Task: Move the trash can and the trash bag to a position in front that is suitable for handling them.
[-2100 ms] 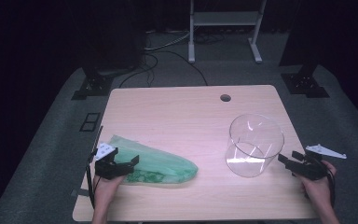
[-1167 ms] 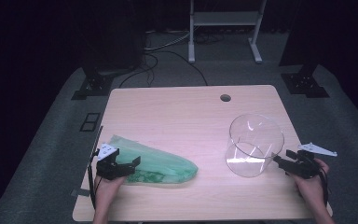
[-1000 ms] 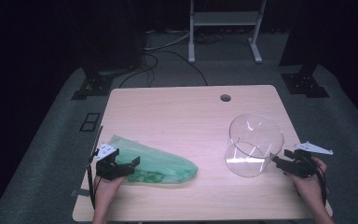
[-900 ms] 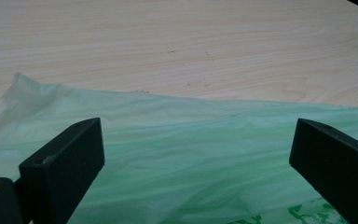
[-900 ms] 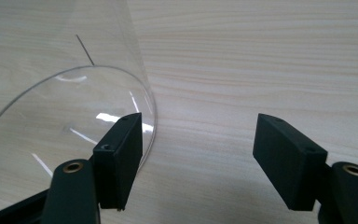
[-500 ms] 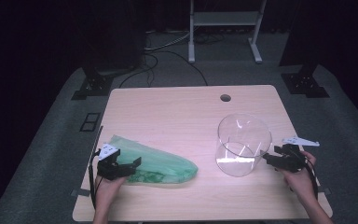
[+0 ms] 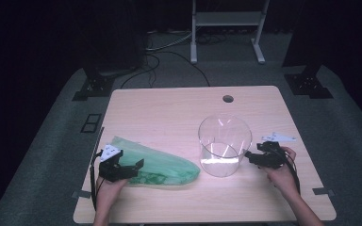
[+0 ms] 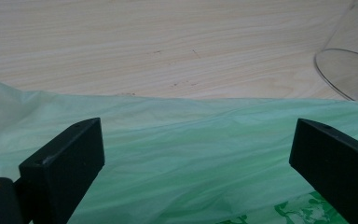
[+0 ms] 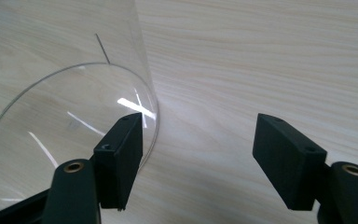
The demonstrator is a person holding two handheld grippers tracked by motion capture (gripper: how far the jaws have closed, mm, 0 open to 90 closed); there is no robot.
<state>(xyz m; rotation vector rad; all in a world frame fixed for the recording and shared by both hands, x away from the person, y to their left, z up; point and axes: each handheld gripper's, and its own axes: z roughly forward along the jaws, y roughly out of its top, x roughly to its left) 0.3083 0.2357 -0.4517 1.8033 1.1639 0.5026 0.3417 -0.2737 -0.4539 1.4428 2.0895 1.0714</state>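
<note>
high view: a pale wooden table (image 7: 169,113) on a grey carpet, with a round cable hole (image 7: 227,99) near its far edge. a clear cylinder (image 7: 224,145), open at the top, stands upright on the right half of the table. a green plastic bag (image 7: 160,164) lies flat on the left half, its long axis running toward the cylinder, its tip near the cylinder's base but apart from it.

the left gripper (image 7: 127,167) rests over the near left end of the bag, held by the left hand (image 7: 107,188) at the table's near edge. left gripper view: the 2 black jaws stand wide apart, released, with the bag (image 8: 186,154) spread beneath and between them; no pad presses on it. a printed darker green patch shows at the lower right, and the cylinder's base (image 8: 349,74) sits at the upper right.

the right gripper (image 7: 249,156) lies just beside the cylinder's right wall, low near its base, held by the right hand (image 7: 283,172). right gripper view: the 2 jaws are spread wide and grasp nothing; one jaw overlaps the rim of the cylinder's base (image 9: 65,126) in the picture, the other stands over bare wood. whether that jaw touches the wall cannot be told.
</note>
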